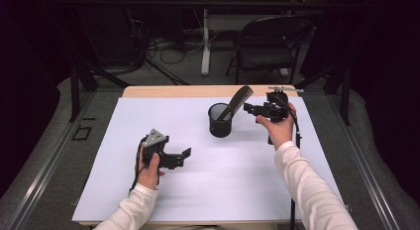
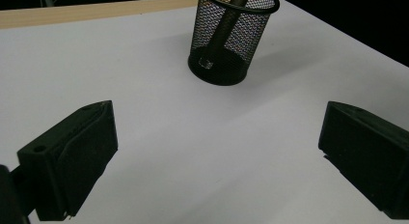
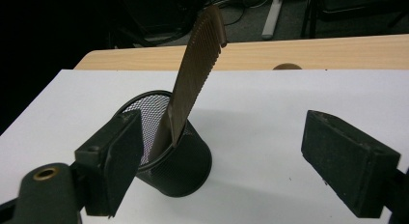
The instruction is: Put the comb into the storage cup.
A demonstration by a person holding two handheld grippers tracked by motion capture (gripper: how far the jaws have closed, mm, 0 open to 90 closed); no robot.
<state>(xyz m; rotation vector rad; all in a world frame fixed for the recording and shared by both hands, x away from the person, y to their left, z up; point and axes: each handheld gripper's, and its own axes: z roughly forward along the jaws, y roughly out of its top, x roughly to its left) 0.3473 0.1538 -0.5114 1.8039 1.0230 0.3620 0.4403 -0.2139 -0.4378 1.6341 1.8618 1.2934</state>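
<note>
The brown plastic comb (image 3: 195, 69) stands tilted in the black wire-mesh cup (image 3: 178, 161), teeth end up. My right claw (image 1: 252, 111) hangs just right of the cup, jaws spread, empty. My left claw (image 1: 182, 158), also spread wide, rests nearer me, well apart from the cup.

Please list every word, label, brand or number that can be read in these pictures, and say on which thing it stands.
None: no readable text stands on the mesh cup, the comb, the white table cover, the left gripper or the right gripper.
</note>
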